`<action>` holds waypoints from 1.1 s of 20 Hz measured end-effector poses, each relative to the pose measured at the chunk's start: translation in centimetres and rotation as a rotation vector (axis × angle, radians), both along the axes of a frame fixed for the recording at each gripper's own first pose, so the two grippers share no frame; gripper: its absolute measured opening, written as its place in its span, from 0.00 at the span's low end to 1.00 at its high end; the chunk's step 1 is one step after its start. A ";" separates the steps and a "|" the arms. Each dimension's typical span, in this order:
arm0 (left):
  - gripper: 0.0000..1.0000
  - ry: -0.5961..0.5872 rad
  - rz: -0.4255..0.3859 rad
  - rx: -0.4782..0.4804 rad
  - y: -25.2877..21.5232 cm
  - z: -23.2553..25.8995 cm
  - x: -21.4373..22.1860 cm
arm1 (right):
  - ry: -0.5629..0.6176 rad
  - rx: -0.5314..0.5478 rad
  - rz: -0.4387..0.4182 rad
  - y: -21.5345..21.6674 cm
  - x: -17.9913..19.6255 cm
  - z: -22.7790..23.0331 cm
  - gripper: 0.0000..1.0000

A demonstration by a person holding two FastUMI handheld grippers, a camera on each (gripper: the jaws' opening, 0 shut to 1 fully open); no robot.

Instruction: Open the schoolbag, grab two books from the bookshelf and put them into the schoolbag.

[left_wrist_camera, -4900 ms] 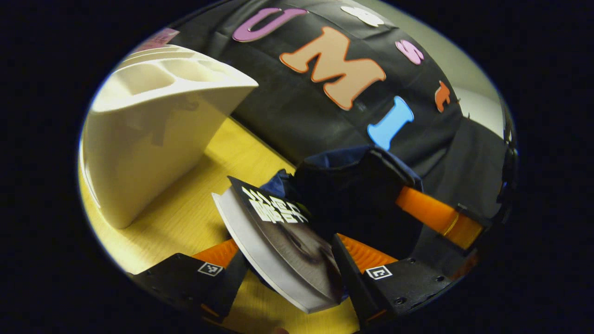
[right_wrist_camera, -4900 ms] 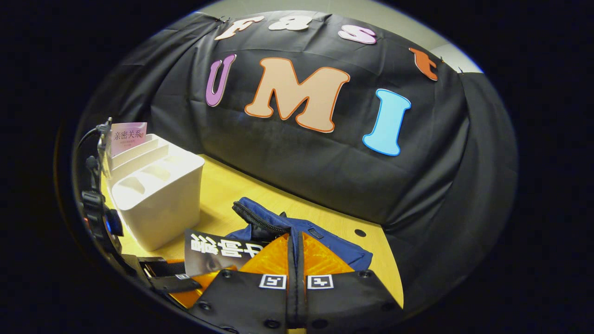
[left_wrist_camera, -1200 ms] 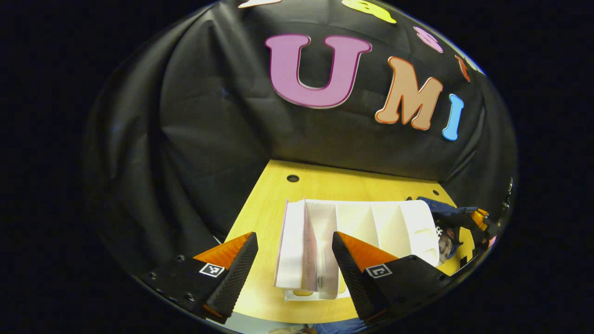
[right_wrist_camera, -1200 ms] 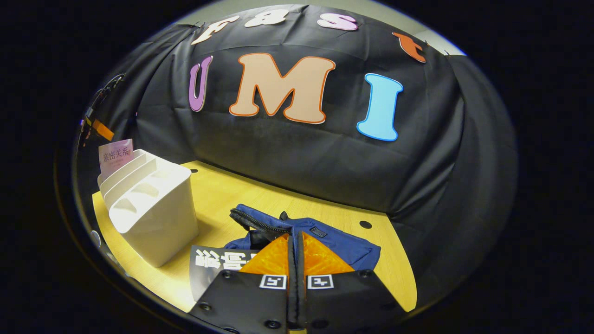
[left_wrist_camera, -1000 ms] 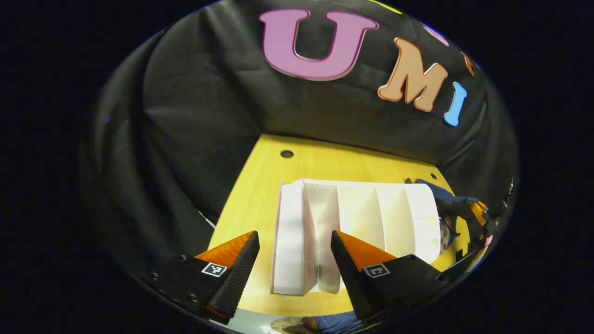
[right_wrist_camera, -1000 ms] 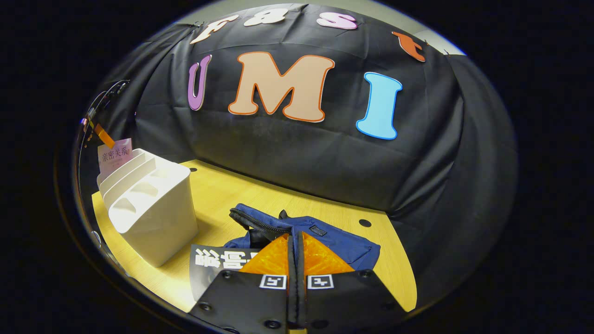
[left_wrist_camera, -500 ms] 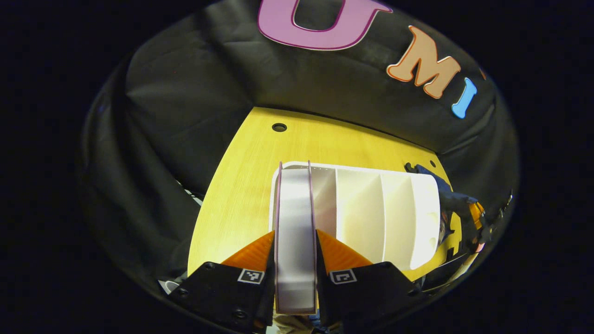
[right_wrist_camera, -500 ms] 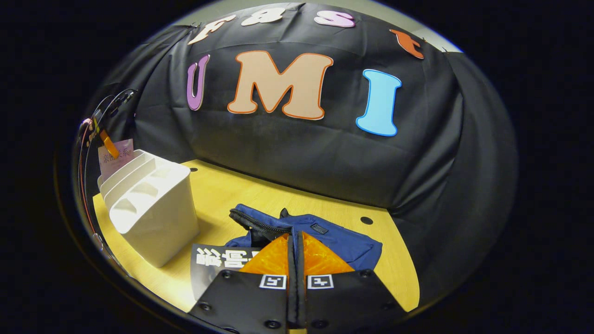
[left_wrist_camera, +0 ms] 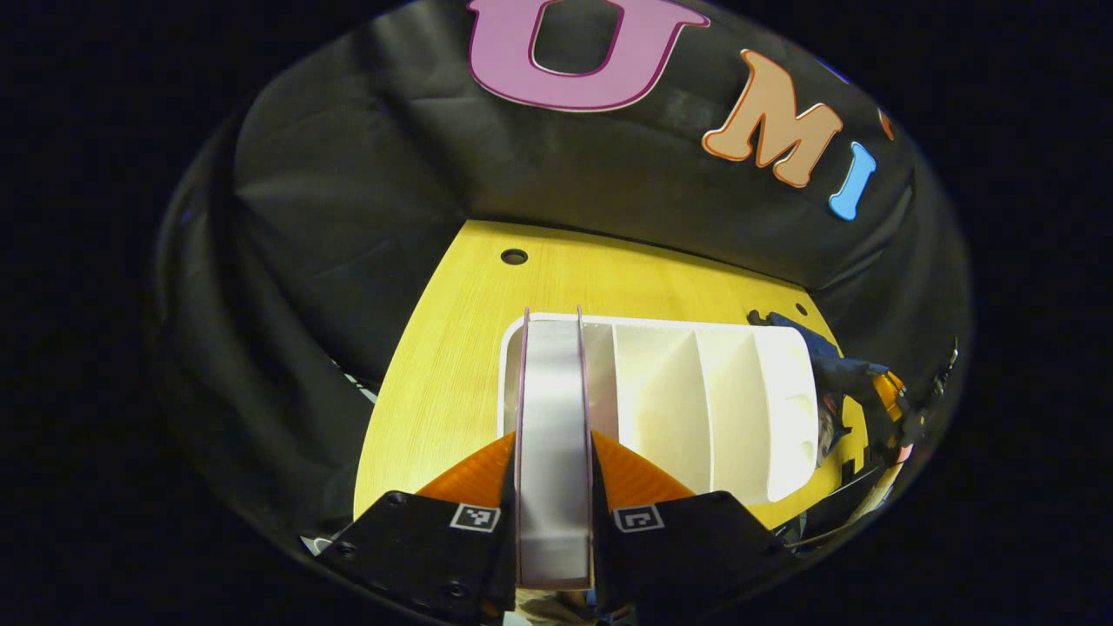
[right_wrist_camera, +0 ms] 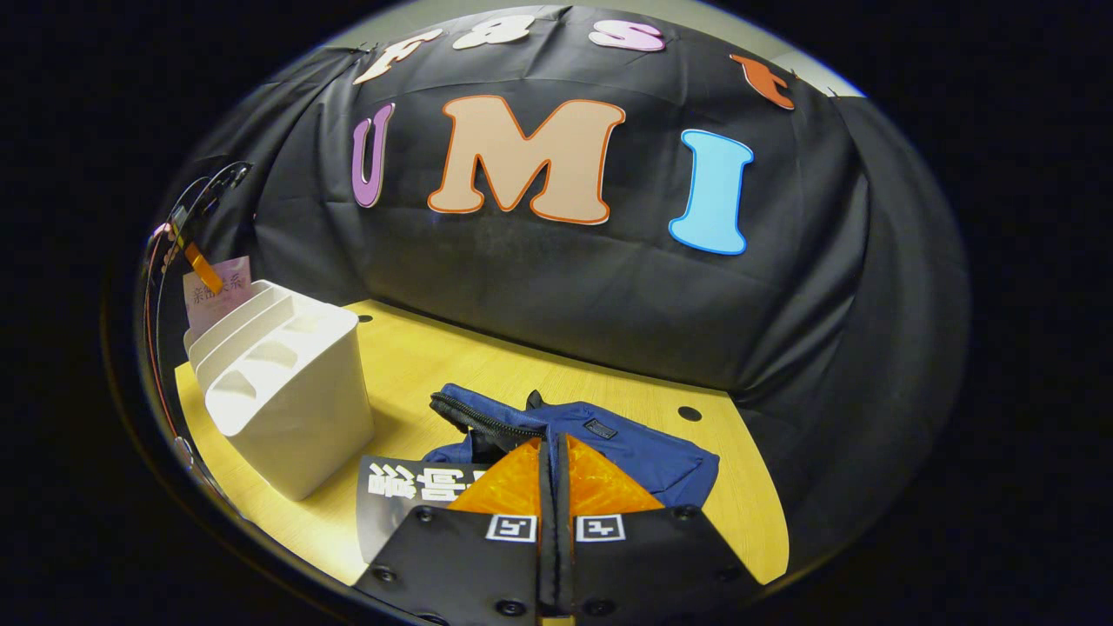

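Observation:
A pink-covered book [left_wrist_camera: 551, 391] stands in the end slot of the white bookshelf [left_wrist_camera: 696, 391], page edges toward me. My left gripper [left_wrist_camera: 553, 452] is shut on it, one finger on each cover. In the right gripper view the same pink book [right_wrist_camera: 217, 291] pokes up from the far end of the bookshelf [right_wrist_camera: 287, 409]. The blue schoolbag [right_wrist_camera: 635, 452] lies on the table with its zip open. A black book [right_wrist_camera: 404, 487] sticks out of its mouth. My right gripper [right_wrist_camera: 553, 448] is shut on the schoolbag's edge.
The yellow wooden table [right_wrist_camera: 452, 365] has round cable holes [left_wrist_camera: 514, 256] near the cloth wall. Black cloth closes in the back and both sides. The table's front edge runs just below the bookshelf.
My left gripper let go of the black book at the bag, moved to the bookshelf, came down open over the pink book and shut on it. The right gripper has stayed put.

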State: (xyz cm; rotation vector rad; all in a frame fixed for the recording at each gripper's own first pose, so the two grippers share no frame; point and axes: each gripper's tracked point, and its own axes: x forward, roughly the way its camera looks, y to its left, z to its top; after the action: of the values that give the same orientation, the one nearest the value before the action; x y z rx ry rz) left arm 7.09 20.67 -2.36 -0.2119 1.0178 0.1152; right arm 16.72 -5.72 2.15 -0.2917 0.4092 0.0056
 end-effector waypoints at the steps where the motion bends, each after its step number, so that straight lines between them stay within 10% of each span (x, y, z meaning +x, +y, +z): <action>1: 0.32 -0.016 -0.004 0.012 -0.1 0.4 0.1 | 0.002 0.001 0.001 0.0 0.1 0.0 0.03; 22: 0.30 -0.288 -0.011 0.215 -3.3 13.6 2.9 | 0.005 0.034 0.054 0.3 0.1 -0.5 0.03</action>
State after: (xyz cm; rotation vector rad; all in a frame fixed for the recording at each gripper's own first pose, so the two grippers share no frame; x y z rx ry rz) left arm 9.94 17.33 11.23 -0.0251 0.7135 0.1779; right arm 16.82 -5.38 1.63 -0.2689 0.4061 0.0664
